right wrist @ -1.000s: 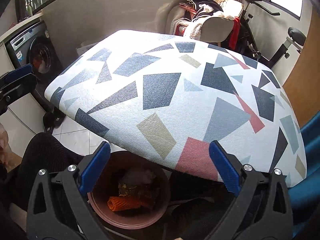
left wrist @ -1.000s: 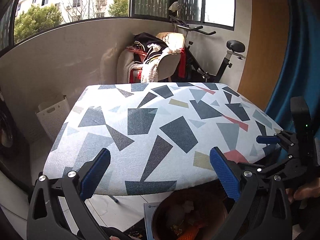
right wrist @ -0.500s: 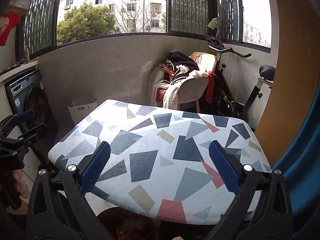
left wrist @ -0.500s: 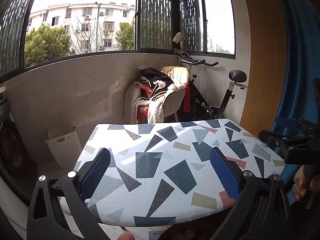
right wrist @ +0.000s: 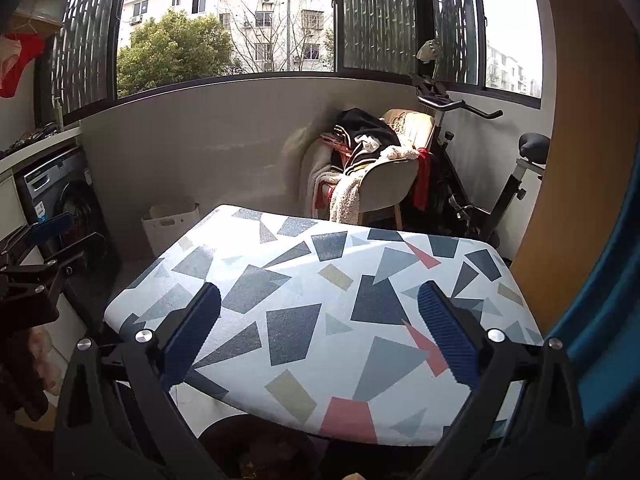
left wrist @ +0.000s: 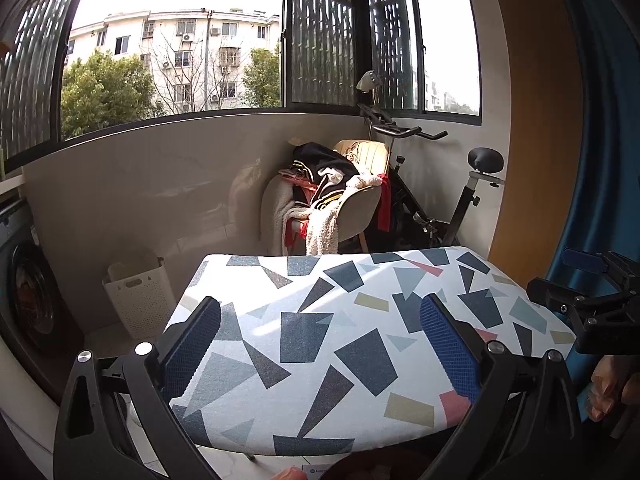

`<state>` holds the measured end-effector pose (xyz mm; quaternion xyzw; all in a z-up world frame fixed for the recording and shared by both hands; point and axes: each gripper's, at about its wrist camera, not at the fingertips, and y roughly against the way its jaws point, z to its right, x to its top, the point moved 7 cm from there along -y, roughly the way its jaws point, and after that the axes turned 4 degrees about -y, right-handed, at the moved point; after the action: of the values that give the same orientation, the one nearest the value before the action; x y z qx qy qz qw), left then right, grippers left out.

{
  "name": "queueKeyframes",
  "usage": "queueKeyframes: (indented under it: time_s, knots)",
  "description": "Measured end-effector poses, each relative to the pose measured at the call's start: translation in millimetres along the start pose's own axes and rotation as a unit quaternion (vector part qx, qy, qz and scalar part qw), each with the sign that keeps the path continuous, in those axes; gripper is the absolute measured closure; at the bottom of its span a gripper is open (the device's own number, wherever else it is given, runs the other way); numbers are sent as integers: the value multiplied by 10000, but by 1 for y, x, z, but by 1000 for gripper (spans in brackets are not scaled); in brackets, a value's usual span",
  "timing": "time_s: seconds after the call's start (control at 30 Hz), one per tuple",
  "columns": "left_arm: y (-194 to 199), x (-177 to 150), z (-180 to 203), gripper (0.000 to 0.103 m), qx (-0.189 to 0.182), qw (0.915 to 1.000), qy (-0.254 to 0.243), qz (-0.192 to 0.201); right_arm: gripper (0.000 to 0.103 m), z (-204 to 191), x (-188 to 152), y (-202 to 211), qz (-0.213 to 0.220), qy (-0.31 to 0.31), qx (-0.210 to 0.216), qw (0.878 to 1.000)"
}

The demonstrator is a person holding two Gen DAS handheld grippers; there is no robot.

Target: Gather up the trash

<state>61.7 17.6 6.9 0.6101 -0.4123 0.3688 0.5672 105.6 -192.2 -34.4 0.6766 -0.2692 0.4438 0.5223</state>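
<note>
Both grippers hang level above the near edge of a padded table covered in white fabric printed with grey, navy, pink and tan angular shapes (left wrist: 320, 344), and neither carries anything. The left gripper (left wrist: 320, 344), black-framed with blue ribbed pads, has its jaws spread wide apart over the cloth; the right gripper (right wrist: 318, 336), of the same build, is likewise gaping with nothing between its pads. In the left wrist view the right gripper appears at the far right edge, with fingers of a hand (left wrist: 608, 386) below it. The trash itself is barely visible: only the dark rim of a round brown bin (right wrist: 256, 436) shows under the table's near edge in the right wrist view, its contents too dim to make out. Beyond the table's far side stand a beige chair heaped with clothes (left wrist: 340, 200), a black exercise bike (left wrist: 448, 200) to its right, and a white perforated plastic basket (left wrist: 138, 300) at the left by a dark front-loading washing machine (right wrist: 68, 204).
</note>
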Motion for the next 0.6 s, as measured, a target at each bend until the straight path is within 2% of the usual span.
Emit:
queueKeyframes:
  time_s: [0.6]
  knots:
    - [-9,-8,1,6,39,9997,-64,-228,6,-2,-5,0,-76,7,-27,10000]
